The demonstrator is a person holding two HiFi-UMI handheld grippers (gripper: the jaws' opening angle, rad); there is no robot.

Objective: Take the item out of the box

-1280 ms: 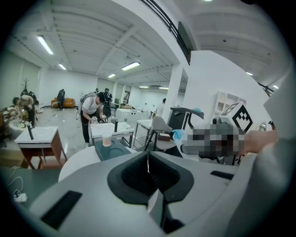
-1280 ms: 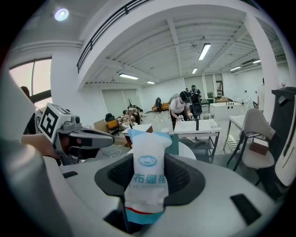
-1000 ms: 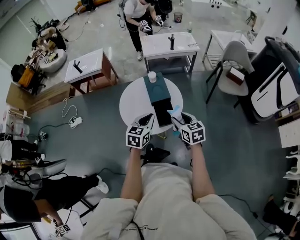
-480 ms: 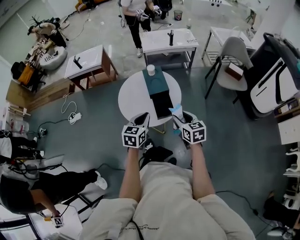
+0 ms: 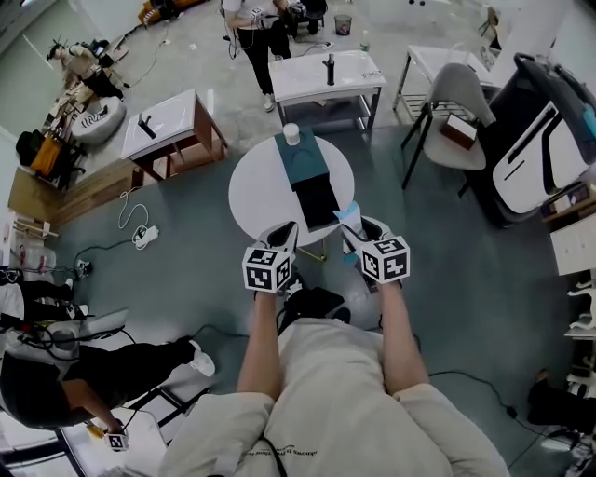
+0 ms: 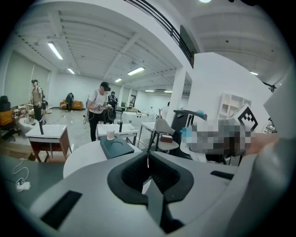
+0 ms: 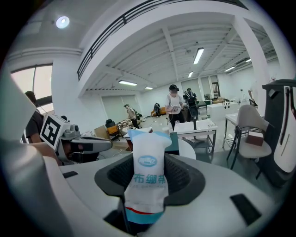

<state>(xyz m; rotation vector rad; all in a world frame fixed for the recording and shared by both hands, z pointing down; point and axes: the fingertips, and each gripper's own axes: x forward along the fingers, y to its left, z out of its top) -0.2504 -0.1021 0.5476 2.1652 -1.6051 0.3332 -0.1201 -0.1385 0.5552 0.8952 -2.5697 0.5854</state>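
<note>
An open box lies on the round white table (image 5: 256, 196): a dark teal half (image 5: 300, 163) at the far side and a black half (image 5: 317, 200) nearer me. My right gripper (image 5: 352, 231) hovers by the table's near right edge, shut on a white packet (image 7: 147, 178) with a blue top and blue print; the packet (image 5: 348, 215) sticks up between the jaws. At the near left edge my left gripper (image 5: 289, 229) is held off the table. Its jaws (image 6: 148, 159) are shut with nothing between them. The teal half (image 6: 115, 147) lies ahead of it.
A white cup (image 5: 291, 133) stands at the table's far edge, behind the box. Beyond are a white work table (image 5: 328, 74), a small desk (image 5: 168, 126), a grey chair (image 5: 456, 102) and standing people (image 5: 250, 23). A person (image 5: 56, 373) sits on the floor at lower left.
Both grippers have drawn slightly back towards me from the box, the right one still holding the packet. The head view has shifted a little.
</note>
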